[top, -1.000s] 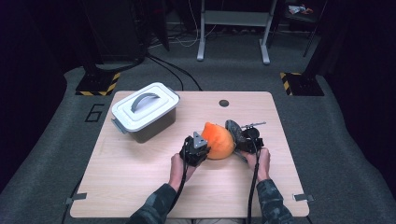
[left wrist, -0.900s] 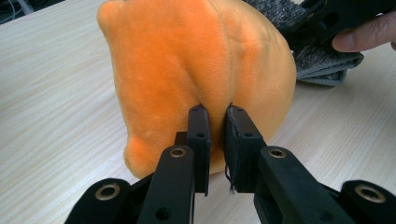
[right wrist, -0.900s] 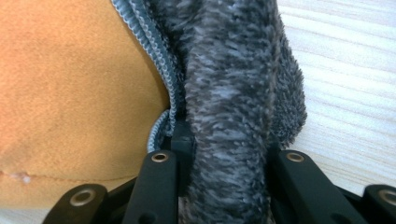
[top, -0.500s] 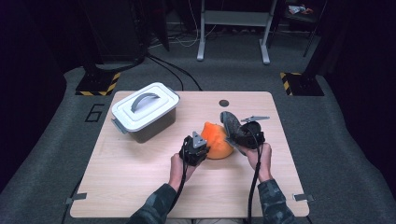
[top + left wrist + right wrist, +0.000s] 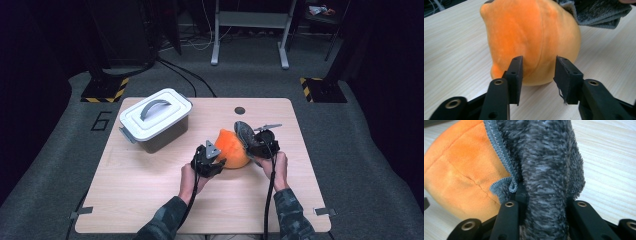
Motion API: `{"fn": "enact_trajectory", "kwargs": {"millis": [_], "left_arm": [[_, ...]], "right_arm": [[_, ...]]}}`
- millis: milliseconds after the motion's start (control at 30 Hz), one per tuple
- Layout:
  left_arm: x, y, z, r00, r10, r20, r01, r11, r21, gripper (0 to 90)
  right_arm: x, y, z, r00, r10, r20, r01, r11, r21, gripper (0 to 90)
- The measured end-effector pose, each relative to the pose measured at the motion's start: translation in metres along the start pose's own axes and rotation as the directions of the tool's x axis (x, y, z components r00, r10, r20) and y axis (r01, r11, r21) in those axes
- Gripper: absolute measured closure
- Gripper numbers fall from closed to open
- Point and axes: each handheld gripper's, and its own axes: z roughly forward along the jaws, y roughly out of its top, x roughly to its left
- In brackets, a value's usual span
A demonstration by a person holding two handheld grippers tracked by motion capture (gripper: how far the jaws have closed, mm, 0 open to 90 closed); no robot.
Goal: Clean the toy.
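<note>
Smooth orange plush toy (image 5: 531, 37), fuzzy grey cloth (image 5: 549, 170), matt wood table (image 5: 150, 200)

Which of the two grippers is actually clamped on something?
The right gripper, shut on the grey cloth; the left gripper sits open at the orange plush.

Bright counter, dark surroundings.
Overhead light falls evenly on the counter (image 5: 150, 200) (soft shadows, no glare); the floor beyond dims to black, and close-up jaws blur slightly.
</note>
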Motion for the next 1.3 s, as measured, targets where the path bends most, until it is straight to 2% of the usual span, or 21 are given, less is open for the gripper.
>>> {"fn": "enact_trajectory", "kwargs": {"millis": [100,200,267,333,367,433,533,700,733,800,833,933,1000,1133,1200,1300], "left_arm": [[0.001,0.000,0.001,0.9993,0.013,-0.035,-0.013,0.9998,0.013,51.0],[0.003,0.000,0.005,0.9984,0.022,-0.052,-0.021,0.9996,0.017,51.2],[0.003,0.001,0.007,0.9978,0.036,-0.056,-0.035,0.9992,0.018,56.9],[0.001,0.001,0.008,0.9975,0.052,-0.047,-0.051,0.9985,0.020,68.3],[0.000,0.001,0.009,0.9977,0.053,-0.043,-0.052,0.9984,0.021,74.9],[-0.003,0.001,0.010,0.9979,0.051,-0.040,-0.050,0.9986,0.018,81.0],[-0.003,0.002,0.009,0.9983,0.048,-0.034,-0.047,0.9987,0.017,84.2],[-0.002,0.005,0.003,0.9997,0.024,-0.011,-0.024,0.9996,0.014,85.5],[-0.002,0.005,0.002,0.9999,0.015,-0.008,-0.015,0.9998,0.009,85.6],[-0.003,0.005,0.000,0.9999,0.014,0.002,-0.014,0.9998,0.011,85.7],[-0.004,0.006,-0.001,0.9999,0.010,0.006,-0.010,0.9999,0.004,85.8],[-0.006,0.007,-0.004,0.9998,-0.001,0.021,0.001,1.0000,-0.006,85.8],[-0.008,0.008,-0.004,0.9997,0.009,0.023,-0.009,0.9999,-0.007,85.7],[-0.010,0.008,-0.004,0.9995,0.008,0.029,-0.008,0.9999,-0.010,85.7],[-0.009,0.009,-0.003,0.9995,0.015,0.028,-0.015,0.9999,-0.005,85.5],[-0.008,0.007,-0.002,0.9995,0.004,0.033,-0.004,1.0000,-0.006,85.4]], "right_arm": [[-0.001,0.001,0.001,1.0000,0.006,0.003,-0.006,1.000,0.003,69.8],[-0.003,0.003,0.003,1.0000,0.000,-0.005,0.000,1.000,0.002,69.7],[-0.004,0.004,0.003,1.0000,-0.002,-0.004,0.002,1.000,0.007,69.7],[-0.003,0.004,0.004,1.0000,0.008,-0.001,-0.008,1.000,0.011,69.7],[-0.004,0.004,0.004,1.0000,0.008,-0.001,-0.008,1.000,0.007,69.7],[-0.006,0.004,0.004,1.0000,0.007,-0.005,-0.007,1.000,0.000,69.7],[-0.009,0.002,0.001,0.9991,0.040,-0.015,-0.040,0.999,-0.016,69.6],[-0.009,0.003,-0.006,0.9989,0.042,-0.019,-0.043,0.998,-0.045,69.6],[-0.010,0.004,-0.008,0.9994,0.031,-0.018,-0.032,0.998,-0.052,69.6],[-0.007,0.006,-0.013,0.9988,0.038,-0.029,-0.040,0.997,-0.069,69.6],[-0.008,0.007,-0.017,0.9992,0.011,-0.038,-0.014,0.996,-0.083,69.6],[0.001,0.014,-0.027,0.9979,-0.009,-0.063,0.002,0.993,-0.117,69.6],[0.008,0.017,-0.033,0.9964,-0.007,-0.085,-0.004,0.991,-0.132,69.6],[0.020,0.025,-0.035,0.9921,-0.030,-0.122,0.011,0.987,-0.158,69.8],[0.025,0.026,-0.030,0.9927,-0.046,-0.111,0.030,0.989,-0.142,69.8],[0.028,0.026,-0.021,0.9939,-0.071,-0.084,0.060,0.990,-0.130,69.8]]}}
